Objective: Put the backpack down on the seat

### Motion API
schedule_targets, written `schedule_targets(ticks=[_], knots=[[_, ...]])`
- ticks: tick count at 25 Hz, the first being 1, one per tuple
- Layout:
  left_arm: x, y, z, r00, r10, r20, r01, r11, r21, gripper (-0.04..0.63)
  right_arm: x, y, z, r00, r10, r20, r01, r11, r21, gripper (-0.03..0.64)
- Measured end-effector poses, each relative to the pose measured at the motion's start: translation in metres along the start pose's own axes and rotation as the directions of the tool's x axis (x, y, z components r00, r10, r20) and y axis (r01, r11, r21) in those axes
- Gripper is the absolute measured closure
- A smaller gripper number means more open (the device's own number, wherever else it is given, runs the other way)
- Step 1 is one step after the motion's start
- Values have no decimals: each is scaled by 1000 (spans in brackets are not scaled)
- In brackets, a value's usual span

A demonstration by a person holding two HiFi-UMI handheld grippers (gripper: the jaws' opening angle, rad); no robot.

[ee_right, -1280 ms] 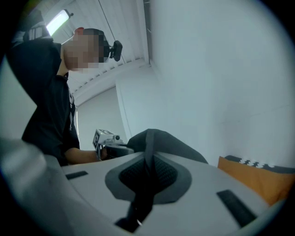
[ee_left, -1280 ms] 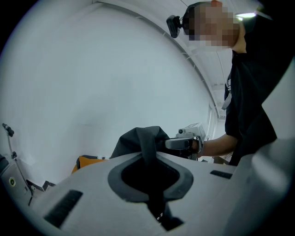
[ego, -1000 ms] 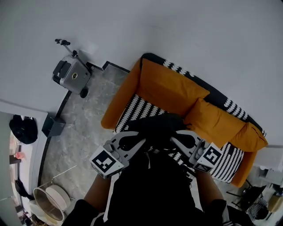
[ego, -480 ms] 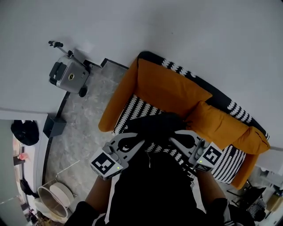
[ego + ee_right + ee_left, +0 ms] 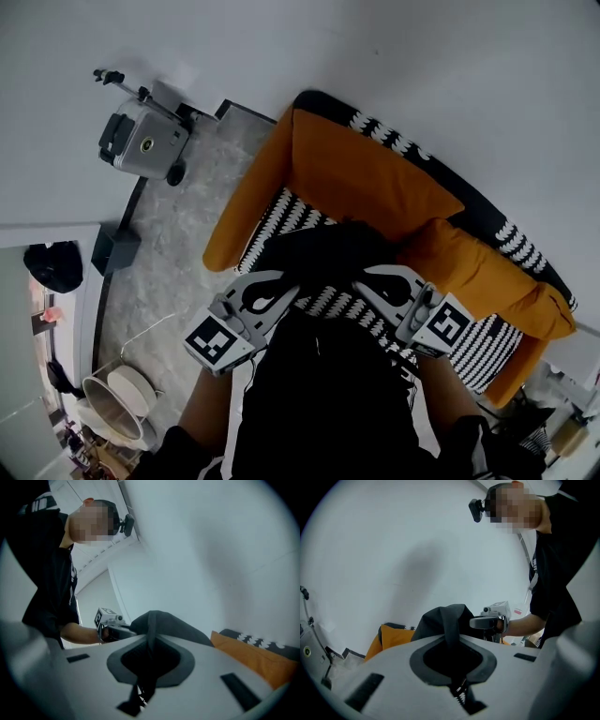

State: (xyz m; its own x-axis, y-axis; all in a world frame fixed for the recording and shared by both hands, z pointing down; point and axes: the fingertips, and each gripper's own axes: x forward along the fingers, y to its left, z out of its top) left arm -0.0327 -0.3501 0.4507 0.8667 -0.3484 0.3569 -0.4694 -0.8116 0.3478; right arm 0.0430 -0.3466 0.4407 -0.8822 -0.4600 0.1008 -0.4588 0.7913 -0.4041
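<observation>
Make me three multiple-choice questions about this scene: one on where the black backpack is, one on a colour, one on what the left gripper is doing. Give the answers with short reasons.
1. Where is the black fabric backpack?
A. on the stone floor
B. over the black-and-white striped sofa seat
C. hanging on the wall

2. What colour are the soft back cushions of the sofa?
A. green
B. white
C. orange

3. What state is the left gripper in?
A. shut on the backpack
B. open and empty
C. shut on a cushion

Answers:
1 B: the head view shows the backpack in front of the striped seat.
2 C: both cushions are plainly orange.
3 A: the left gripper view shows its jaws pinching the backpack's dark fabric.
</observation>
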Motion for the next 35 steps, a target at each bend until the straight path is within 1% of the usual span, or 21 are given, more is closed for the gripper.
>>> schedule_targets(ticks=[5, 9, 12, 15, 19, 21, 24, 26, 31, 33, 35], knots=[[16, 22, -9, 999, 30, -17, -30, 999, -12, 566, 8, -23, -12, 1000, 8, -27, -8, 1000, -7, 584], [34, 38, -18, 999, 30, -33, -30, 1000, -7, 566, 11, -45, -21, 1000, -5, -27, 5, 1000, -3, 584], [50, 50, -27, 998, 3, -56, -3, 1000, -3, 566, 12, -62, -30, 999, -35, -4, 35, 999, 31, 584], [60, 62, -33, 997, -39, -64, 38, 999, -13, 566, 18, -76, -39, 998, -64, -6, 64, 997, 53, 584], [75, 80, -40, 993, -75, -89, 72, 997, -28, 566, 25, -98, -45, 996, -87, 9, 86, 993, 78, 584], [81, 89, -41, 992, -89, -87, 87, 996, -31, 566, 29, -104, -48, 995, -99, 8, 98, 991, 92, 584], [85, 102, -46, 991, -93, -92, 90, 995, -42, 566, 36, -112, -56, 994, -108, -6, 109, 989, 105, 584], [91, 112, -50, 990, -93, -103, 89, 995, -39, 566, 41, -119, -62, 992, -123, -13, 124, 986, 112, 584], [102, 136, -60, 990, -95, -102, 93, 995, -27, 566, 55, -133, -75, 989, -146, -33, 149, 983, 109, 584], [110, 134, -66, 989, -95, -115, 94, 995, -12, 566, 48, -134, -82, 987, -152, -46, 155, 983, 94, 584], [126, 114, -70, 988, -97, -120, 99, 995, 6, 566, 22, -132, -88, 986, -158, -44, 162, 982, 94, 584]])
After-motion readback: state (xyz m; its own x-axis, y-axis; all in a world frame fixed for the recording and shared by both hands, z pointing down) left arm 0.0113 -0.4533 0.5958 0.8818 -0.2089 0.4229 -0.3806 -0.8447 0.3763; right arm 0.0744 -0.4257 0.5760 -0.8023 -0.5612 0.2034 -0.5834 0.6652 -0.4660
